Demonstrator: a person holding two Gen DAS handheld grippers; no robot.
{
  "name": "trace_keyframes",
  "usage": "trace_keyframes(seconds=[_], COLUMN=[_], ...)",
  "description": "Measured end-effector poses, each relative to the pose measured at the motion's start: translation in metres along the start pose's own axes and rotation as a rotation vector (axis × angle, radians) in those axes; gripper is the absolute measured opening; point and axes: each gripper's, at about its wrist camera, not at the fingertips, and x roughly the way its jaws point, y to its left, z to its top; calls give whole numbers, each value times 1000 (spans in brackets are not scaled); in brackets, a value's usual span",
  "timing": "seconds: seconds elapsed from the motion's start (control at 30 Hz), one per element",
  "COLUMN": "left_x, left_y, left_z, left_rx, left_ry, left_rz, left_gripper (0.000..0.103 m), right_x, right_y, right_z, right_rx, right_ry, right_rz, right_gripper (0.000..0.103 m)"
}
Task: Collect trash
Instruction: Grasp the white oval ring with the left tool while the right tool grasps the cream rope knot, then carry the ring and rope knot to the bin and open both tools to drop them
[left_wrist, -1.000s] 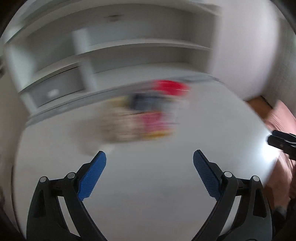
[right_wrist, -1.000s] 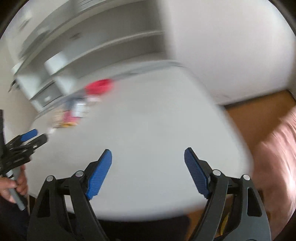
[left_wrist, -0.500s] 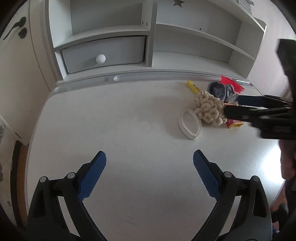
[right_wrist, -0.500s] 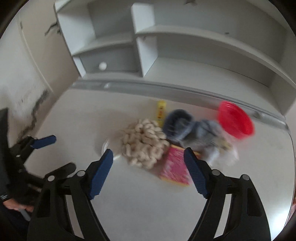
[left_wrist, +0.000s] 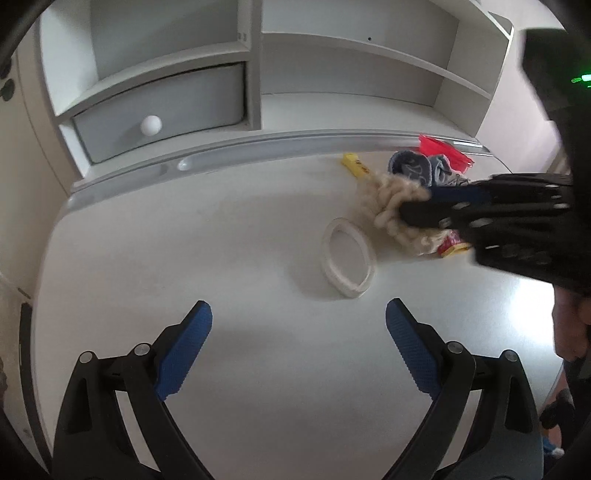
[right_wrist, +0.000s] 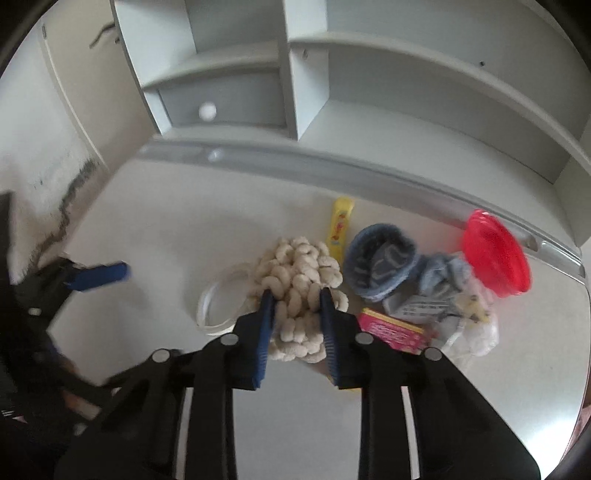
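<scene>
The right gripper (right_wrist: 294, 308) has just been closing, fingers now pinching the yarn (right_wrist: 299, 273) on the table (right_wrist: 155, 229), its long axis toward twelve o'clock, while the farther left gripper (left_wrist: 297, 343) hangs open, the yarn at two o'clock.

Both cameras look steeply down along their own gripper onto the white desk (left_wrist: 258, 369), facing the shelf unit (right_wrist: 306, 85) behind it. The left view stands back, nearer the desk's left side; the right view sits close over the clutter. Both show the drawer (left_wrist: 159, 110), the cream knitted bundle (right_wrist: 299, 273) and the white ring (left_wrist: 347, 262).
</scene>
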Motion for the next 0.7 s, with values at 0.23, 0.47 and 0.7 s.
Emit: trace_keyframes(seconds=[0.23, 0.47, 0.7], left_x=[23, 33, 14], left_y=[-21, -33, -62], left_z=[19, 24, 34], left_rx=[10, 54, 39], left_ry=[19, 9, -16], left_rz=[31, 86, 2], left_gripper=[92, 54, 35], right_x=[-51, -89, -138], right_y=[-29, -76, -144], right_z=[-17, -57, -123], right_rx=[77, 177, 357], right_ry=[-66, -83, -123], right_rz=[-16, -84, -204], right_gripper=[25, 25, 25])
